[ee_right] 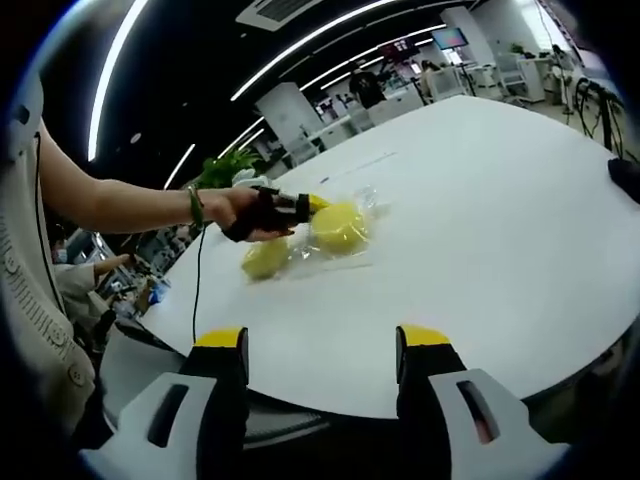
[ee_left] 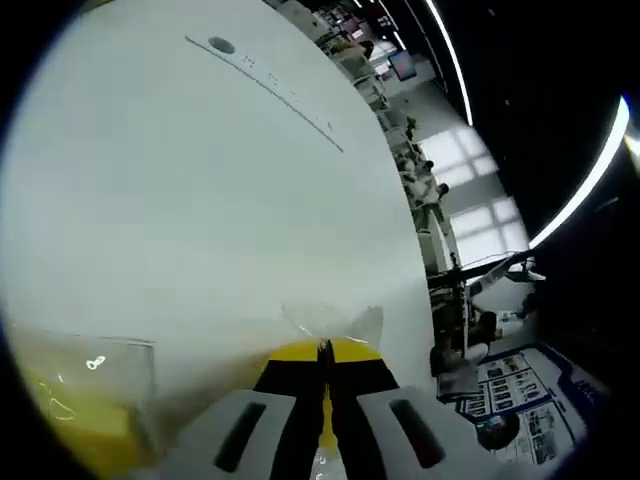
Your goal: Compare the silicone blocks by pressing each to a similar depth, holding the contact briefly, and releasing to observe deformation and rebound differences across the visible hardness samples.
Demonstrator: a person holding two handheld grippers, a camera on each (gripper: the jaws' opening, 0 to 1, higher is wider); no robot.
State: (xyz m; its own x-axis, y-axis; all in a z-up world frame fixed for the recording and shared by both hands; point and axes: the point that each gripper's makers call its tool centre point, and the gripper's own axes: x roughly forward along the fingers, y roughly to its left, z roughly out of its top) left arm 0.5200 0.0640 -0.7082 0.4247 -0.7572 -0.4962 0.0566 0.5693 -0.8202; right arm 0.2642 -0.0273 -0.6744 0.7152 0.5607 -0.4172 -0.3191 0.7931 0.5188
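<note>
**Left gripper closed at bagged yellow sample; right gripper idle and open**

Two yellow silicone blocks sat left of centre in the right gripper view, on the white table [ee_right: 500, 230]. The larger block [ee_right: 340, 227] was wrapped in clear plastic film [ee_right: 366, 203]; the smaller block [ee_right: 264, 260] lay just beside it, lower left. In that view the left gripper [ee_right: 300, 203] reached in from the left, held in the person's hand [ee_right: 240, 212], its yellow tip touching the upper left edge of the larger block.

In the left gripper view the left gripper's jaws stood together at bottom centre, with no gap visible between them. Crinkled film [ee_left: 335, 322] sat right at the tip. Whether the jaws pinched the film or merely pressed against it could not be told from the distorted close view. A blurred yellow mass under plastic [ee_left: 70, 400] filled the lower left of that frame, probably one of the blocks.

The right gripper [ee_right: 322, 350] stood wide open at the bottom of its view, holding nothing, well apart from the samples.

Progress, as judged: contact with the larger block looked under way, so a press or hold step. No dent could be made out. The smaller block and the release observation appeared left to do.

Writing: a poster at lower right of the left gripper view and a printed strip on the table [ee_left: 270, 80] at the top were unreadable.
</note>
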